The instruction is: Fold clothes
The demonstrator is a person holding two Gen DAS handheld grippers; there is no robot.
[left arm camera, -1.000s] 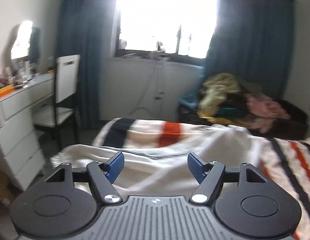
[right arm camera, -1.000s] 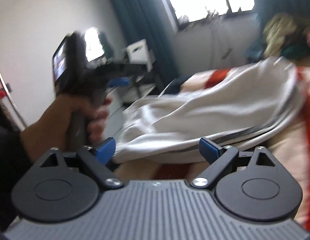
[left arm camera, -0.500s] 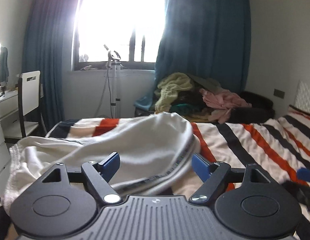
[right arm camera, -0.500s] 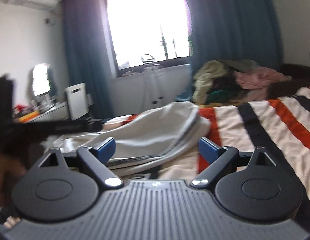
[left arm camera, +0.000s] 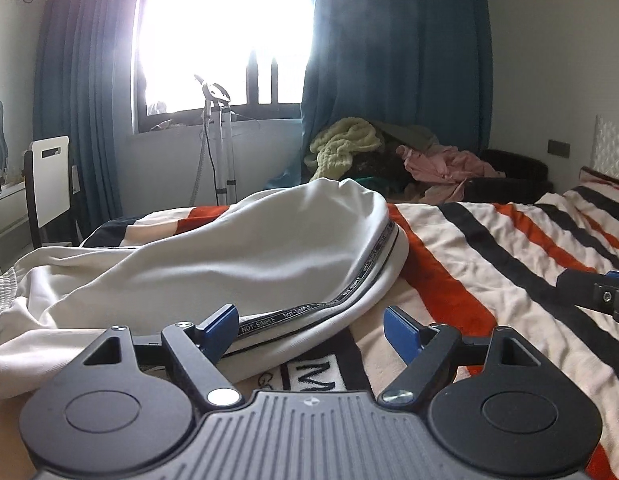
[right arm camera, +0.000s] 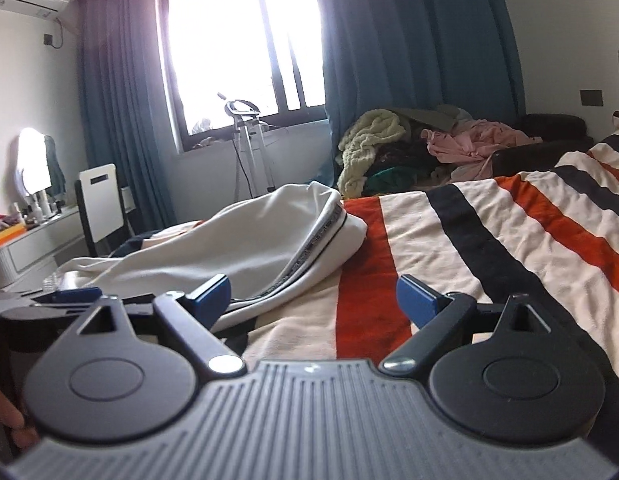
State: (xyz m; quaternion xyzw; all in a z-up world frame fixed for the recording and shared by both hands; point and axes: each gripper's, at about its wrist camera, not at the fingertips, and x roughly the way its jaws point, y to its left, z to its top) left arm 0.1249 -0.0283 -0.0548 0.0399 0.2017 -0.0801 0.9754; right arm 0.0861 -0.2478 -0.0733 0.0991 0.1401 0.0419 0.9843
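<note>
White trousers with a black lettered side stripe [left arm camera: 213,264] [right arm camera: 245,248] lie folded over in a puffed heap on the striped bedspread [left arm camera: 489,248] [right arm camera: 489,232]. My left gripper [left arm camera: 309,328] hovers low over the bed with its jaws wide open; the garment's near edge lies just beyond its left blue pad, and no pad presses on it. My right gripper [right arm camera: 313,298] is also open and empty, just right of the trousers' near end. The left gripper's blue pad [right arm camera: 69,294] shows at the right wrist view's left edge, and part of the right gripper [left arm camera: 601,292] at the left wrist view's right edge.
A heap of other clothes [left arm camera: 389,156] [right arm camera: 429,148] lies beyond the bed under the blue curtains. A garment steamer stand [left arm camera: 219,140] is by the window. A chair [right arm camera: 101,204] and a white dresser [right arm camera: 29,248] stand at the left. A finger [right arm camera: 13,428] shows at bottom left.
Both grippers have sunk toward the bed and swung right, away from the dresser side. The trousers, earlier spread out, now lie doubled over in a heap. The left jaws stand slightly wider.
</note>
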